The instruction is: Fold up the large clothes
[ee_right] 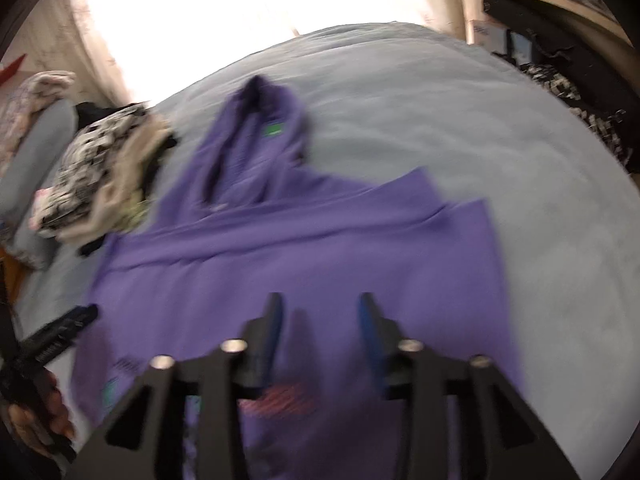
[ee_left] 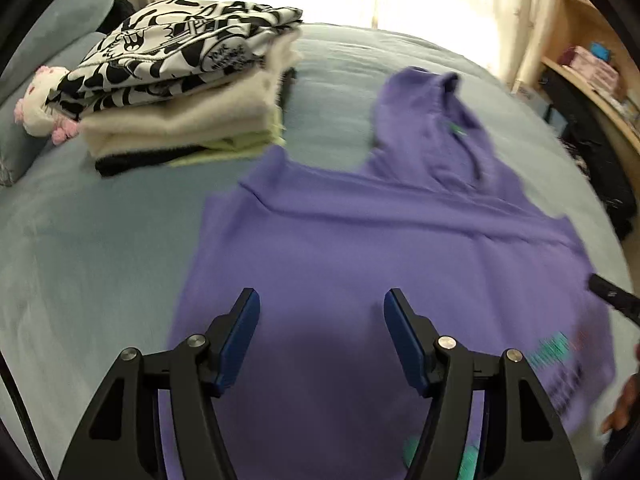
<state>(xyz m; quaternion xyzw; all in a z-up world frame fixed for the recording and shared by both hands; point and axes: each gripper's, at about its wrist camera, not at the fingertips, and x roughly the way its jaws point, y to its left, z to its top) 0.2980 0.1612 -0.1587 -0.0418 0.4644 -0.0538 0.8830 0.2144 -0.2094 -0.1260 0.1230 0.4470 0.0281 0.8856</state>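
Observation:
A purple hoodie (ee_left: 360,248) lies spread on the pale blue bed (ee_left: 80,240), its hood (ee_left: 432,120) pointing away toward the window. My left gripper (ee_left: 322,300) hovers over the near part of the hoodie with its blue pads apart and nothing between them. In the right wrist view the same hoodie (ee_right: 304,248) lies below my right gripper (ee_right: 320,304), whose jaws also stand apart over the cloth, empty. A printed design (ee_right: 286,400) shows on the fabric close to the right fingers. The other gripper's tip pokes in at each view's edge.
A stack of folded clothes (ee_left: 180,88), black-and-white print on top, sits at the far left of the bed beside a white plush toy (ee_left: 40,104). Wooden shelves (ee_left: 592,72) stand at the right. A bright curtained window (ee_right: 240,0) lies beyond the bed.

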